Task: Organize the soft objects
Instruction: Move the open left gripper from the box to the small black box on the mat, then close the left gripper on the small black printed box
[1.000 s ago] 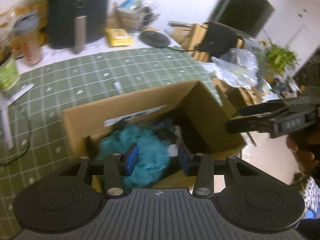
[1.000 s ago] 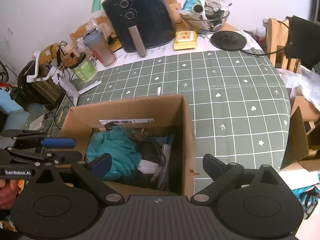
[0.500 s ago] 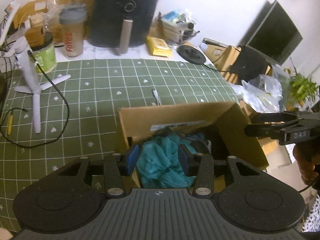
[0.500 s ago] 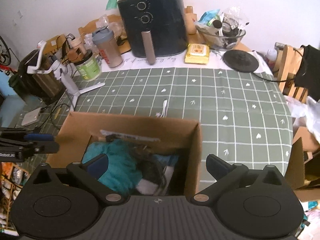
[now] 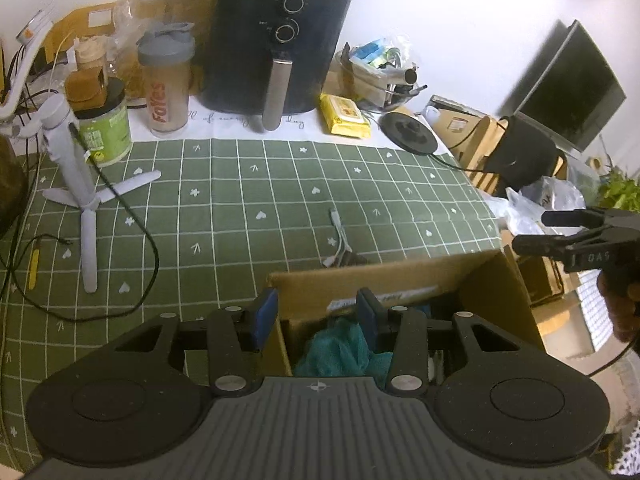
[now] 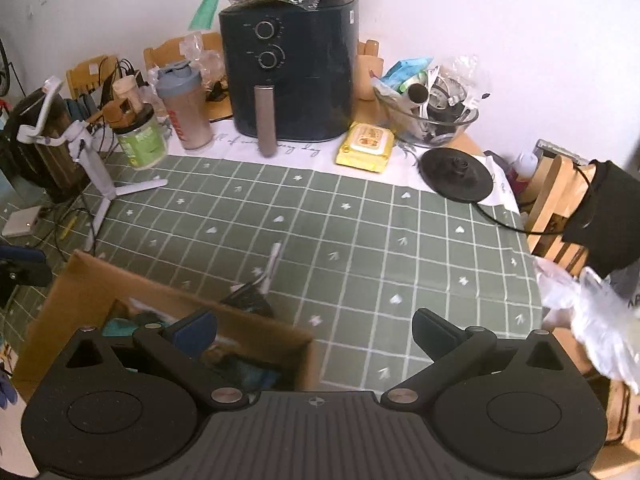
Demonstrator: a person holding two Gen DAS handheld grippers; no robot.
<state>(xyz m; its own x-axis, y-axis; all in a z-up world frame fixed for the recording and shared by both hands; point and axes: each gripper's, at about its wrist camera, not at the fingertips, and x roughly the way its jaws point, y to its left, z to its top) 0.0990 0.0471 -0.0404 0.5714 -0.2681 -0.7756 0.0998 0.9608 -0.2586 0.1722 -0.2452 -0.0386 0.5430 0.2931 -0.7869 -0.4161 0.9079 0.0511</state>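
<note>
Left gripper (image 5: 316,314) part open, empty, over near-left corner of cardboard box (image 5: 400,280); teal cloth (image 5: 340,350) inside box. Right gripper (image 6: 314,330) wide open, empty, above box's right wall

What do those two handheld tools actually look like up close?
Each is matte black plastic: a ribbed grey-black body, two round discs either side, silver screws, and two angular fingers tipped with blue pads. The left tool and right tool look identical. Seen side-on, the right tool carries white lettering, partly readable as "DAS".
</note>
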